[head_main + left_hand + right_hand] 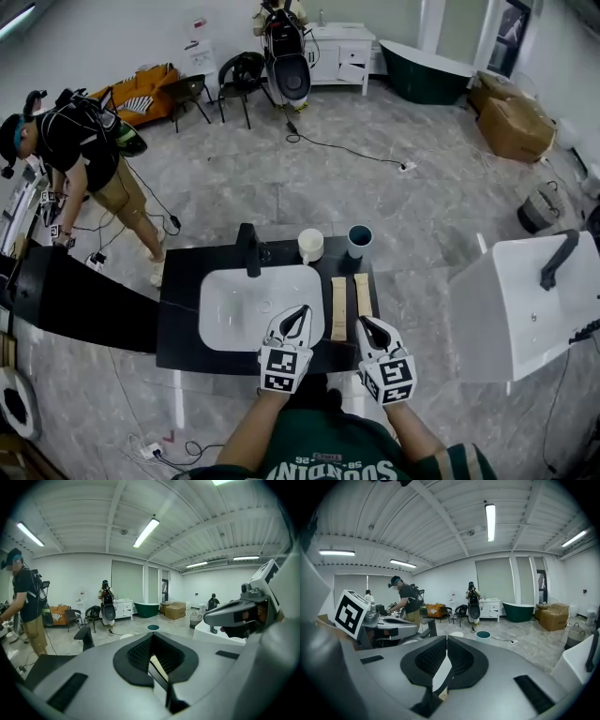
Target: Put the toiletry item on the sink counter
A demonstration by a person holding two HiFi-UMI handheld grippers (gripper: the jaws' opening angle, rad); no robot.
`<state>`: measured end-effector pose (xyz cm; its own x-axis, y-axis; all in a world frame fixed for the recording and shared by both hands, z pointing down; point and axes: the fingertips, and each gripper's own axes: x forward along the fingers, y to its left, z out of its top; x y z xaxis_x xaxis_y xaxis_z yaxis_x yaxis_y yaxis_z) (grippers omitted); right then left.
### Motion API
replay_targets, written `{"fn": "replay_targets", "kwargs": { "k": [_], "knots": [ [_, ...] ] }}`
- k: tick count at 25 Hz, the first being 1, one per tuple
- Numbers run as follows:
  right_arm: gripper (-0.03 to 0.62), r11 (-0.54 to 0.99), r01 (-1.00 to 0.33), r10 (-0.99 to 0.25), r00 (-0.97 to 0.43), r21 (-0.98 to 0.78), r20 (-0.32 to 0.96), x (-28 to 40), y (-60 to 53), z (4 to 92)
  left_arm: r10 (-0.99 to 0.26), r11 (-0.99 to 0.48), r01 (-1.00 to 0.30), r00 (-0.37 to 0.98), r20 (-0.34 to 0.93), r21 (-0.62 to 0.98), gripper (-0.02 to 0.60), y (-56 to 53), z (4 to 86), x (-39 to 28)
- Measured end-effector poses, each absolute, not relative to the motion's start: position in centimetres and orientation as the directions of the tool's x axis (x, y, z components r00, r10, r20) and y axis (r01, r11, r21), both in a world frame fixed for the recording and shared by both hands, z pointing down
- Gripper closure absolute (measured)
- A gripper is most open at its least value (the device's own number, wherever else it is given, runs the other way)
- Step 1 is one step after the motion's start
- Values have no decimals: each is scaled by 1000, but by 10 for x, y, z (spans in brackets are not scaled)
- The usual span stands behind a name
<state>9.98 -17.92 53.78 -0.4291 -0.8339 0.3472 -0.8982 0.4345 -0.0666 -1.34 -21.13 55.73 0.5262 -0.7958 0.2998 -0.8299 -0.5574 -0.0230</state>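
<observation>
Two tan oblong boxes lie side by side on the black sink counter (183,309), right of the white basin (239,309): one (338,307) beside the basin, the other (363,293) further right. My left gripper (298,311) hovers over the basin's near right corner, jaws shut and empty. Its tips (152,637) meet in the left gripper view. My right gripper (365,322) hangs just below the right box's near end, shut with nothing in it. Its tips (446,640) touch in the right gripper view.
A black faucet (249,248), a cream cup (310,246) and a blue cup (359,241) stand along the counter's far edge. A second white sink (525,300) stands at the right. A person (84,150) bends over at the far left. Chairs, a green bathtub (427,75) and cardboard boxes (514,122) stand beyond.
</observation>
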Motion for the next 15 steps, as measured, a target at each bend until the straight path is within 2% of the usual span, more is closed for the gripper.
{"fn": "replay_targets", "kwargs": {
  "k": [15],
  "knots": [
    [552, 455, -888, -834, -450, -63, 320, 97, -137, 525, -800, -564, -825, 535, 272, -38, 572, -166, 544, -4]
  ]
}}
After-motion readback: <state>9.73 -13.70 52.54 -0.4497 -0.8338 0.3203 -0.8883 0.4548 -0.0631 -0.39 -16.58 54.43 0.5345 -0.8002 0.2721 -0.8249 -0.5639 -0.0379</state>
